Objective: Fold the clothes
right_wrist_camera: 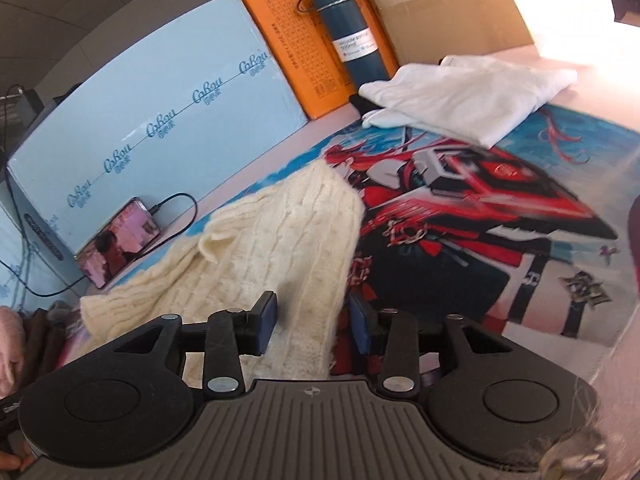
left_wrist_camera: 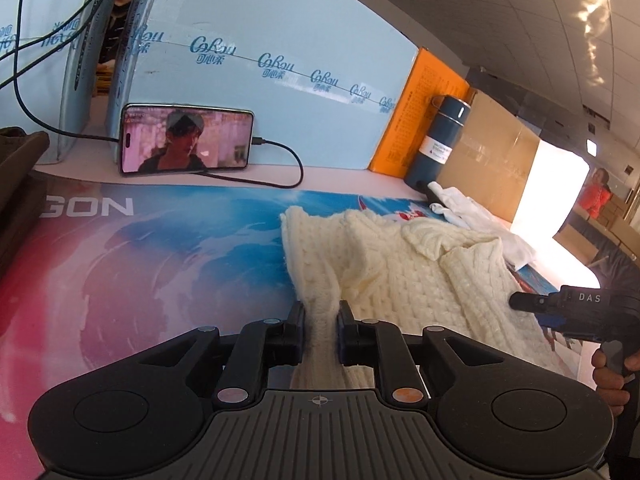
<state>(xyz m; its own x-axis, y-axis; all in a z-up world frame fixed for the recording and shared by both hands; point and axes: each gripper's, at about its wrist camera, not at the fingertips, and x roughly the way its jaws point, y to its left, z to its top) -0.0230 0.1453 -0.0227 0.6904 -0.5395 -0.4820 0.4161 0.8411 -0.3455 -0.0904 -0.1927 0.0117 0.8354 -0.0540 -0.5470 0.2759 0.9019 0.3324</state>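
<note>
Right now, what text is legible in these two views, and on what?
"CoRou": repeated along the pale blue box.
"GON": on the printed desk mat, cut off at the left.
"DAS": on the right hand-held gripper.
Unreadable: orange box grid print, flask label.

One cream knitted sweater (left_wrist_camera: 404, 276) lies on the table. One white folded garment (right_wrist_camera: 472, 92) lies behind it, so there are two pieces of clothing in all. There are two grippers: the left gripper (left_wrist_camera: 320, 316) and the right gripper (right_wrist_camera: 314, 320). One phone (left_wrist_camera: 187, 139) stands propped against one pale blue box (left_wrist_camera: 280, 92), with one black cable (left_wrist_camera: 286, 168) plugged into it. One dark blue flask (right_wrist_camera: 352, 36) stands upright. One orange box (right_wrist_camera: 288, 44) stands beside it, and one brown cardboard box (right_wrist_camera: 440, 4) behind. One printed mat (right_wrist_camera: 500, 216) covers the table top.
</note>
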